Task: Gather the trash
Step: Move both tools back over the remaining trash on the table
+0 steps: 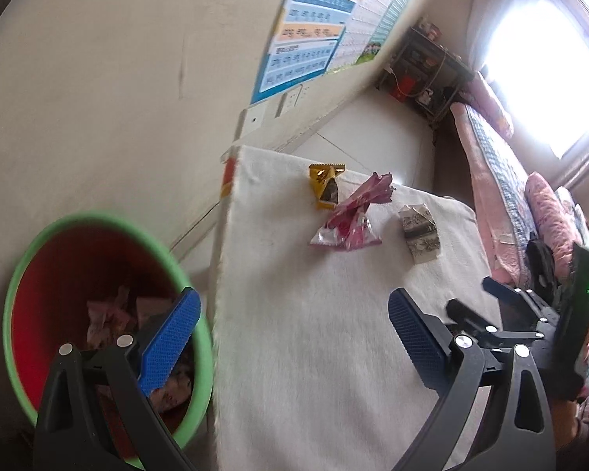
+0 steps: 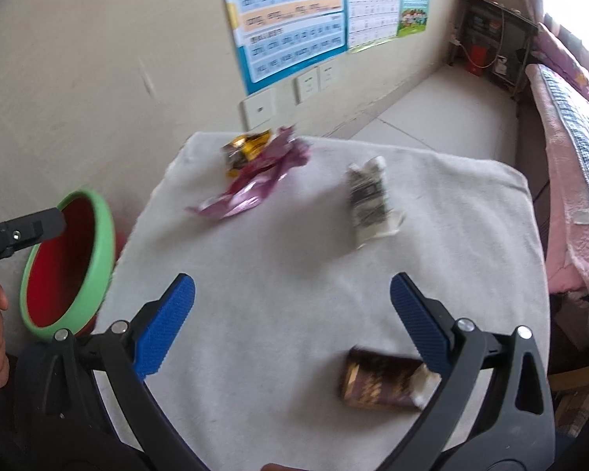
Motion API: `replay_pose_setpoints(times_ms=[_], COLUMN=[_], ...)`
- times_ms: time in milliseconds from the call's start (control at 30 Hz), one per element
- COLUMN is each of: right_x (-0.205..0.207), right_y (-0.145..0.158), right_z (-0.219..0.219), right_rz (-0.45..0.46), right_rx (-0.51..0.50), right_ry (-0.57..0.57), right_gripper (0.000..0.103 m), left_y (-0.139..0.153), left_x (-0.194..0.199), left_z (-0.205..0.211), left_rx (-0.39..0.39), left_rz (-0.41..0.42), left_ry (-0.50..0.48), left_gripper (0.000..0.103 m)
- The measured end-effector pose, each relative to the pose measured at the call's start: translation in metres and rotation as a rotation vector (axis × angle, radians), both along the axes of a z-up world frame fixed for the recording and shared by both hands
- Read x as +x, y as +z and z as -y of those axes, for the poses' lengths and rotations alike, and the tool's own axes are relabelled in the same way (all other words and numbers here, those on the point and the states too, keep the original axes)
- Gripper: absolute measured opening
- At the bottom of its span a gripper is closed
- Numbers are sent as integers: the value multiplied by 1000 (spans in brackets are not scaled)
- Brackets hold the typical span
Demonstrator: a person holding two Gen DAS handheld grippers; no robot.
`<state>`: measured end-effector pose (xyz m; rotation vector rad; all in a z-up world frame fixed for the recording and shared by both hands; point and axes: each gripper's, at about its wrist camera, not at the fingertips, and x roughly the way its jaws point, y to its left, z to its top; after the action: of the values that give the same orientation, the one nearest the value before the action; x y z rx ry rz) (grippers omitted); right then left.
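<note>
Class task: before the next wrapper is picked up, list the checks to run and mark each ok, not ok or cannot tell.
1. Right gripper fingers open and holding nothing: ok.
2. Left gripper fingers open and holding nothing: ok.
3. Brown wrapper lies free on the white cloth, by the right finger: ok.
4. Bin open with room inside: ok.
5. Table cleared: not ok; yellow wrapper, pink wrapper and grey wrapper remain.

Left gripper (image 1: 294, 331) and right gripper (image 2: 292, 320), both with jaws spread wide, empty.
</note>
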<state>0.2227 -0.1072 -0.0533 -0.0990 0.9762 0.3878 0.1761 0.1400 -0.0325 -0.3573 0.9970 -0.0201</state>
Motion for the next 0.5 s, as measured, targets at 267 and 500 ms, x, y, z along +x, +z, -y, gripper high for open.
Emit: replay_pose_setpoints(times_ms=[267,500], right_x=[57,104], right_y=[-10,-37], right_z=[23,32], right_rz=[10,-71], right_rx=[-19,5], right_ry=[-61,-113], right_gripper=[98,89], left_y=[-20,-31], left_x=[74,141], left_z=[24,41], left_rx=[42,45], left_rz=[-34,-73], left_ry=[-87,-146], left_gripper=[92,91])
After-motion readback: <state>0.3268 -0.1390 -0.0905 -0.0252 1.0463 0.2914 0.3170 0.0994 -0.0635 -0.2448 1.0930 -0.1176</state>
